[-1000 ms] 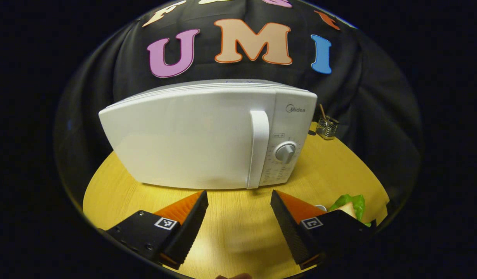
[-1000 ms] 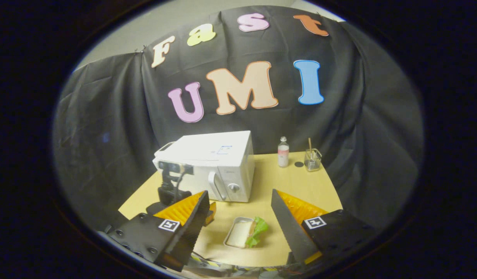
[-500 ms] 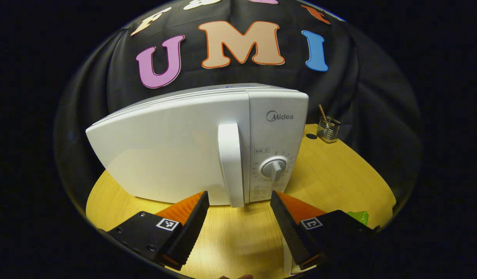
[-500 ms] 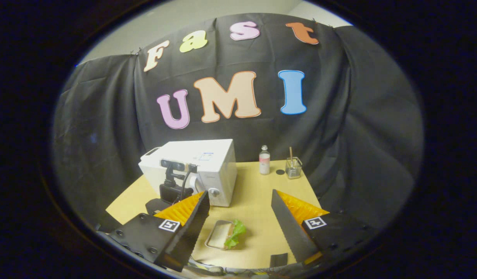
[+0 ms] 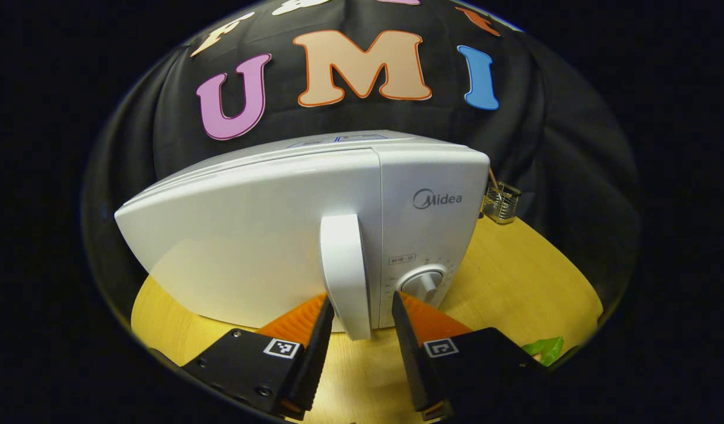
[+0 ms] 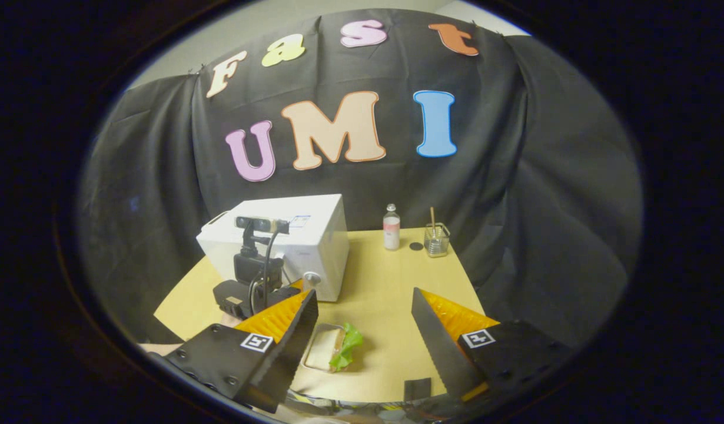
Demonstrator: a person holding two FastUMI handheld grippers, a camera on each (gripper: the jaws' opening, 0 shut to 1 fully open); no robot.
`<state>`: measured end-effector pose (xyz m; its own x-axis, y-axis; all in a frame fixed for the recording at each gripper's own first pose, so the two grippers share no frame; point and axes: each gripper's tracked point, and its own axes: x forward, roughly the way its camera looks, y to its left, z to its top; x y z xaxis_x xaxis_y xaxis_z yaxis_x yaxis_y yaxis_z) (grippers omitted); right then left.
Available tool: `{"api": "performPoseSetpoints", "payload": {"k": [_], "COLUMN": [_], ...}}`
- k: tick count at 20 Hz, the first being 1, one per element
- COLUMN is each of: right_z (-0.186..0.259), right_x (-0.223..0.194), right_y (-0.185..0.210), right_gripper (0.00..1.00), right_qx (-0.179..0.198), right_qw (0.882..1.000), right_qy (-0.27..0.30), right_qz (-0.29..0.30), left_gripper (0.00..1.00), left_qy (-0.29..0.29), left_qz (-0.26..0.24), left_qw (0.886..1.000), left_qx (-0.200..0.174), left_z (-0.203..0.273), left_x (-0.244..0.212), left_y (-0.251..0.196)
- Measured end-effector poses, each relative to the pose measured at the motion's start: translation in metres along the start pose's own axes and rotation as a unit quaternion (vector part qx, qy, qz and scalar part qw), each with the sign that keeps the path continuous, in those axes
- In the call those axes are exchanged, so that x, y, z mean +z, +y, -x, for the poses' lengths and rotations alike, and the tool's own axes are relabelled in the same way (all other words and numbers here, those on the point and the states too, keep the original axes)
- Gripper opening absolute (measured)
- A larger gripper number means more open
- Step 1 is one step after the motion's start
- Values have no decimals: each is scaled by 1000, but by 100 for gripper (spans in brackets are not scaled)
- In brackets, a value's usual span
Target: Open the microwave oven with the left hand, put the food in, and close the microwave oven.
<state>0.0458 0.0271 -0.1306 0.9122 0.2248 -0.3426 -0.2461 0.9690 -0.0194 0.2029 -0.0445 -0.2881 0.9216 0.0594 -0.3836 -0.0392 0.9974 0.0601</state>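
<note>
The white microwave [image 5: 244,235] stands shut on the yellow table, its upright door handle [image 5: 343,259] left of the dial [image 5: 424,282]. My left gripper [image 5: 359,295] is open, its fingers astride the handle's lower end; the left finger looks to touch it, while a small gap shows at the right one. The food, a sandwich with lettuce in a metal tray [image 6: 329,348], lies on the table in front of the microwave [image 6: 306,235]. My right gripper [image 6: 362,291] hangs open above the table's near edge, the tray just beyond its left finger. A lettuce edge [image 5: 544,348] peeks out at the lower right.
A small bottle [image 6: 391,228], a dark disc [image 6: 416,246] and a glass holder with a stick [image 6: 436,240] stand at the table's far right corner. The holder [image 5: 500,200] also appears right of the microwave. Bare tabletop [image 6: 391,294] lies between tray and bottle.
My left gripper has moved up to the microwave and its fingers have narrowed around the handle's lower end. The right gripper view has drifted slightly, with the tray now nearer its left finger.
</note>
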Motion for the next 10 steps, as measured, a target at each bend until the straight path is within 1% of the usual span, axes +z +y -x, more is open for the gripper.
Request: {"api": "performPoseSetpoints", "payload": {"k": [1, 2, 3, 6, 7, 8, 9, 10], "right_z": [-1, -2, -3, 2, 3, 6, 9, 13], "right_x": [-1, -2, -4, -10, -13, -16, -18, -22], "right_y": [5, 9, 13, 22, 23, 23, 23, 21], "right_gripper": [100, 94, 94, 93, 93, 93, 93, 93], "right_qx": [4, 6, 8, 9, 8, 4, 1, -3], "right_qw": [1000, 1000, 1000, 1000, 1000, 1000, 1000, 1000], "right_qy": [2, 3, 6, 10, 11, 13, 13, 14], "right_qz": [-2, -4, -3, -4, -5, -6, -9, -12], "left_gripper": [48, 31, 26, 26, 26, 26, 25, 20], "left_qy": [2, 1, 7, 2, 2, 4, 10, 9], "left_qz": [6, 11, 14, 34, 36, 26, 18, 23], "left_qw": [1000, 1000, 1000, 999, 999, 1000, 1000, 1000], "left_qx": [4, 1, -3, -8, -7, -7, -8, -10], "left_z": [0, 5, 0, 1, 1, 0, 2, 2], "left_x": [-2, 2, -2, -2, -2, -2, -3, -3], "left_y": [4, 3, 2, 1, 1, 1, 2, 1]}}
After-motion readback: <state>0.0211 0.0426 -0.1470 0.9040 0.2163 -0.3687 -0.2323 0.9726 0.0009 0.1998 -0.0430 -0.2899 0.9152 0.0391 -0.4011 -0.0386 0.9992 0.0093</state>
